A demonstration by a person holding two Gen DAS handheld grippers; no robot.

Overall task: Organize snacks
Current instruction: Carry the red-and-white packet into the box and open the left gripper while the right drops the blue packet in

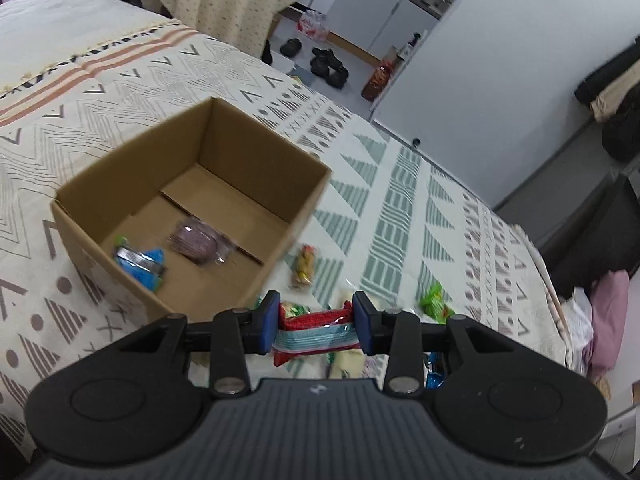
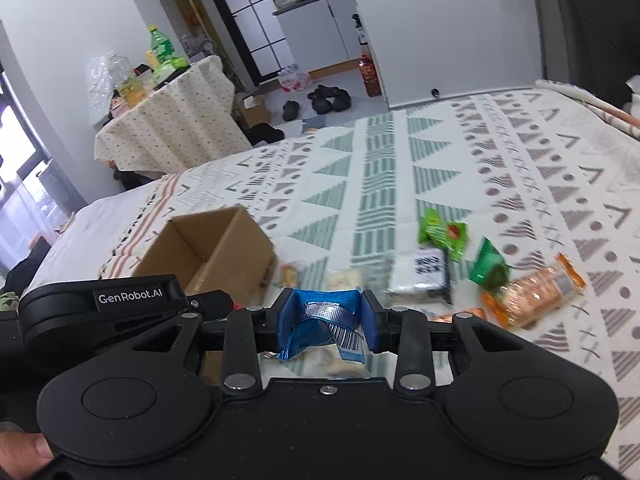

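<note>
Beside the cardboard box (image 1: pixel 192 208) on the bed (image 1: pixel 400 208), the left tongs (image 1: pixel 316 326) pinch a red snack packet (image 1: pixel 316 334); the right tongs (image 2: pixel 326 320) squeeze a blue packet (image 2: pixel 324 324).

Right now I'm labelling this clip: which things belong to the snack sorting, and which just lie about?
Job: cardboard box; red snack pack in left tongs; blue packet in right tongs; green packets.
Lying about: black shoes; green bottle.

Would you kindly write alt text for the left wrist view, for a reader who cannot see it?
The left tongs grip a red snack packet above a patterned bedspread. Ahead to the left, an open cardboard box holds a blue packet and a purple packet; other snacks lie loose on the bedspread beside it.
</note>
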